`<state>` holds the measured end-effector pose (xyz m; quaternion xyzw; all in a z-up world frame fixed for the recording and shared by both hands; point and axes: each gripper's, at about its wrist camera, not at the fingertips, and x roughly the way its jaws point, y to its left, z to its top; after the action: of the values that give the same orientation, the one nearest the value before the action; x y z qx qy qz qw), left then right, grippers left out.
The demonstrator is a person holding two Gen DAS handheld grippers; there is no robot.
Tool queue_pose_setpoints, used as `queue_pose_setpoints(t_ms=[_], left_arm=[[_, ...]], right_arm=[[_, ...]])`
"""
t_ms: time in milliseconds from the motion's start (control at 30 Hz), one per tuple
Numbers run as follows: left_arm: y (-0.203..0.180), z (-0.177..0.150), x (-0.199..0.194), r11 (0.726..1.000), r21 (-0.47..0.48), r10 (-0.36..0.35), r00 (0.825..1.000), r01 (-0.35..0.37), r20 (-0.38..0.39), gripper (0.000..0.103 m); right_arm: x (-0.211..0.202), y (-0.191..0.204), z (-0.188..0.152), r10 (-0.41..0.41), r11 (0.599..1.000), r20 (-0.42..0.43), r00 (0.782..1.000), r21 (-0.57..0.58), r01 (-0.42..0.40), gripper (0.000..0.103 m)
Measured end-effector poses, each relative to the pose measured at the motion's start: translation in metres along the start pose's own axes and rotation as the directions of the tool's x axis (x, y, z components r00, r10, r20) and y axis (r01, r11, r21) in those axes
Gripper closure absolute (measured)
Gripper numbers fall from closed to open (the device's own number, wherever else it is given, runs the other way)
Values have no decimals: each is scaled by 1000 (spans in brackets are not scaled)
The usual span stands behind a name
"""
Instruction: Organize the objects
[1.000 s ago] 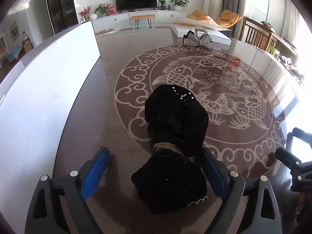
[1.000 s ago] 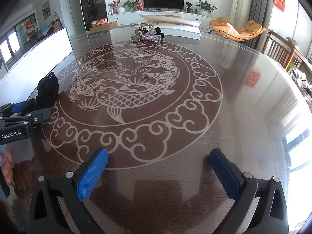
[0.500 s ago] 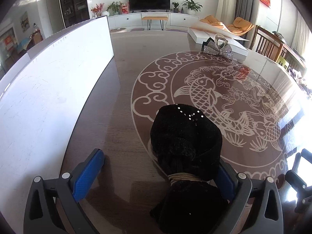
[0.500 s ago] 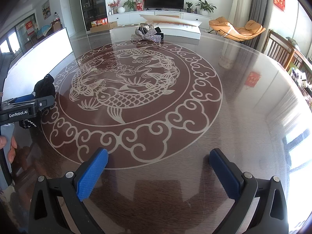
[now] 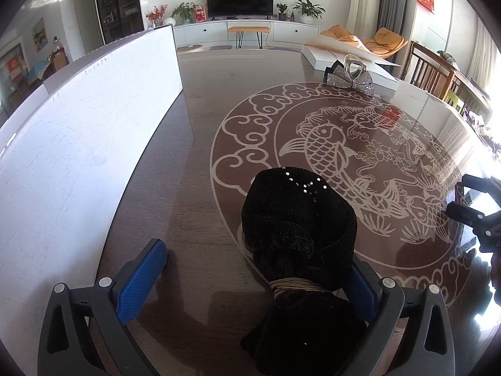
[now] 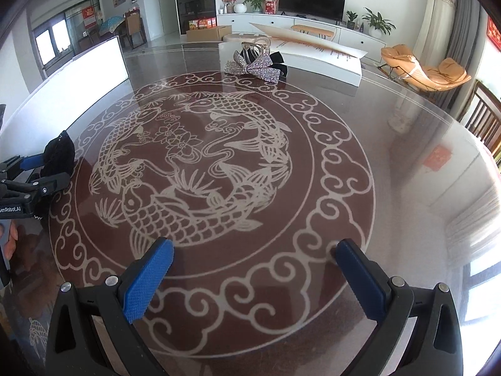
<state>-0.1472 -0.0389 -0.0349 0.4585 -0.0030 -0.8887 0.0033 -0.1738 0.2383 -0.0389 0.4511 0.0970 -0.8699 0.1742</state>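
Observation:
A black velvet bow hair clip (image 5: 297,228) with small rhinestones lies between the fingers of my left gripper (image 5: 253,269), against the right finger. The jaws stand wide open and do not clamp it. The bow also shows at the far left of the right wrist view (image 6: 59,153), beside the left gripper (image 6: 34,172). A silver sparkly bow (image 5: 349,80) and a clear claw clip (image 5: 353,62) sit at the far side of the table, also in the right wrist view (image 6: 255,67). My right gripper (image 6: 250,263) is open and empty above the table.
A round table (image 6: 391,188) with a carp pattern fills both views. A tall white board (image 5: 78,144) stands along the left edge. A flat white box (image 5: 350,59) lies behind the silver bow. Chairs (image 6: 482,119) stand to the right.
My left gripper has moved forward around the black bow, which now sits deeper between the fingers. My right gripper has shifted and turned so the far bows look nearer.

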Motion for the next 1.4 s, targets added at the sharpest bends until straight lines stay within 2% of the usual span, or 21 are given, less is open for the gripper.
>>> queue_pose_setpoints(t_ms=[133, 333, 533, 667, 733, 767, 800, 833, 900, 1033, 1100, 1233, 1333, 1400], left_arm=[[0, 0, 0, 1000, 0, 0, 1000, 0, 0, 0], [0, 0, 0, 1000, 0, 0, 1000, 0, 0, 0], [0, 0, 0, 1000, -2, -3, 1000, 3, -1, 0], [0, 0, -1, 1000, -2, -4, 1000, 4, 0, 0], [0, 0, -1, 1000, -2, -4, 1000, 4, 0, 0], [0, 0, 0, 1000, -2, -4, 1000, 4, 0, 0], [-1, 0, -1, 1000, -3, -4, 1000, 4, 0, 0], [0, 0, 0, 1000, -2, -4, 1000, 4, 0, 0], [-1, 0, -1, 1000, -3, -4, 1000, 4, 0, 0], [-1, 0, -2, 1000, -3, -4, 1000, 4, 0, 0], [-2, 0, -2, 1000, -3, -4, 1000, 4, 0, 0], [-1, 0, -2, 1000, -3, -4, 1000, 4, 0, 0], [-1, 0, -2, 1000, -3, -4, 1000, 4, 0, 0], [-1, 0, -2, 1000, -3, -4, 1000, 4, 0, 0]], right_arm=[[31, -26, 40, 25, 999, 6, 1000, -33, -25, 0], [78, -46, 105, 18, 1000, 7, 1000, -26, -18, 0], [118, -30, 163, 60, 994, 6, 998, -87, -59, 0], [137, -9, 185, 112, 980, 2, 994, -168, -110, 0], [141, 1, 192, 97, 973, 20, 995, -211, -90, 0], [141, 6, 193, 92, 970, 34, 995, -229, -81, 9], [139, 9, 193, 107, 969, 48, 993, -230, -93, 34], [138, 11, 193, 105, 972, 62, 993, -216, -89, 43], [136, 17, 188, 88, 979, 65, 994, -192, -74, 47], [122, 25, 167, 60, 989, 67, 996, -141, -50, 48], [108, 25, 149, 13, 996, 67, 998, -85, -7, 48], [62, 19, 90, -122, 991, 54, 991, 68, 119, 47], [24, 14, 43, -218, 960, 31, 975, 187, 209, 47], [0, 19, 12, -250, 940, 19, 968, 245, 238, 47]])
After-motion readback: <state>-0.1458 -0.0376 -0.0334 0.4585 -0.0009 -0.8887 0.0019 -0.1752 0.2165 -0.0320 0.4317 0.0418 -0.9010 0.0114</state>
